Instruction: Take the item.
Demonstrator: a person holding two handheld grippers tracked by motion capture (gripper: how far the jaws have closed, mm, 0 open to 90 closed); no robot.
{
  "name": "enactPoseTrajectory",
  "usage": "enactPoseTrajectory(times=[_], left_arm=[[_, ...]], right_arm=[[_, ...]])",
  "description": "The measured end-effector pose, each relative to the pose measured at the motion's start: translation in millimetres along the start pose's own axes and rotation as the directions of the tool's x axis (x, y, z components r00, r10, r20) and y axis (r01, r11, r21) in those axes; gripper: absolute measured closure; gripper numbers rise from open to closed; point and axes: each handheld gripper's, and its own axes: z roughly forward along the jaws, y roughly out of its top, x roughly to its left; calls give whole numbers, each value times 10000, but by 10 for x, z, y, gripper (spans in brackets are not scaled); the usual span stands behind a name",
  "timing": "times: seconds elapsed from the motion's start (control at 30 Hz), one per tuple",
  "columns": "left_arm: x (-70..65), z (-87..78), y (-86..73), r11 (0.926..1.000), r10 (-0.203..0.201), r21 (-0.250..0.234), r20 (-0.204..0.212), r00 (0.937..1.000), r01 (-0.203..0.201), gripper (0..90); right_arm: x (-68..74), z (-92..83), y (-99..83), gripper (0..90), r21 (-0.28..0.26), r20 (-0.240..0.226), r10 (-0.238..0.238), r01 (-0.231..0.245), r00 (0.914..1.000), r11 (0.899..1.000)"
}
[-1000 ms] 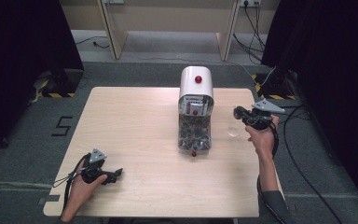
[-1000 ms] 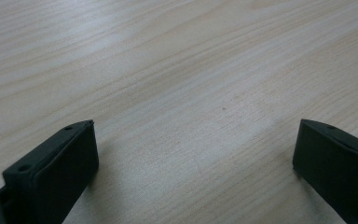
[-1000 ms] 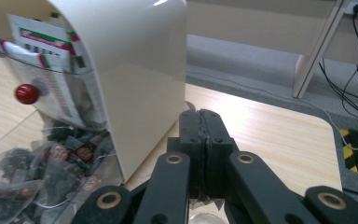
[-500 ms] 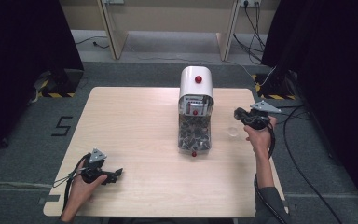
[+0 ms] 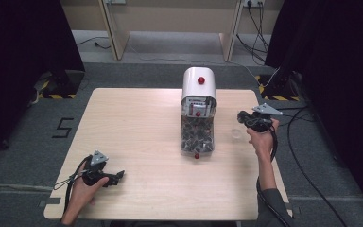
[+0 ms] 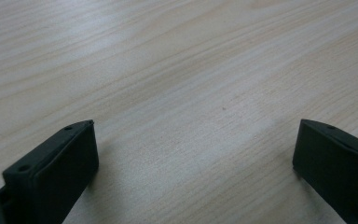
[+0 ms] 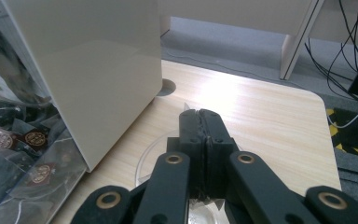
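A white dispenser (image 5: pixel 198 87) with a red knob stands mid-table, its clear lower bin (image 5: pixel 197 138) full of small dark packets. In the right gripper view its white side (image 7: pixel 88 60) and the packets (image 7: pixel 23 140) are on the left. My right gripper (image 5: pixel 242 116) hovers to its right, just above a small clear cup (image 5: pixel 236 134). Its jaws are shut (image 7: pixel 199 112) over the cup's rim (image 7: pixel 145 156); a tiny pale sliver shows at the tips, and I cannot tell what it is. My left gripper (image 5: pixel 119 176) rests near the front left, open (image 6: pixel 196 123) over bare wood.
The wooden table (image 5: pixel 137 123) has wide free room on its left half. A red ball (image 5: pixel 196 155) sits at the bin's front foot. Cables (image 5: pixel 288 142) trail off the right edge, and dark curtains and desk legs stand beyond the far edge.
My right gripper has sunk a little toward the clear cup. The left gripper has stayed where it was.
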Motion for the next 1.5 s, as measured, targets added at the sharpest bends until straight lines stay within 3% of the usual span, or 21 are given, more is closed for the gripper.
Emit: enactPoseTrajectory(times=[0.77, 1.2, 1.37, 1.5], left_arm=[[0, 0, 0, 10000, 0, 3, 1, 10000, 0, 0], [0, 0, 0, 10000, 3, 1, 1, 10000, -3, 0], [0, 0, 0, 10000, -1, 1, 0, 10000, 1, 0], [0, 0, 0, 10000, 1, 1, 0, 10000, -1, 0]], right_arm=[[1, 83, -72, 877, 335, 24, -66, 65, 10000, 9994], [-5, 46, -7, 776, -15, -16, -52, 52, 10000, 10000], [7, -29, 15, 652, -183, -171, -30, 27, 9998, 9998], [17, -92, 11, 608, -173, -205, -31, 27, 9998, 9998]])
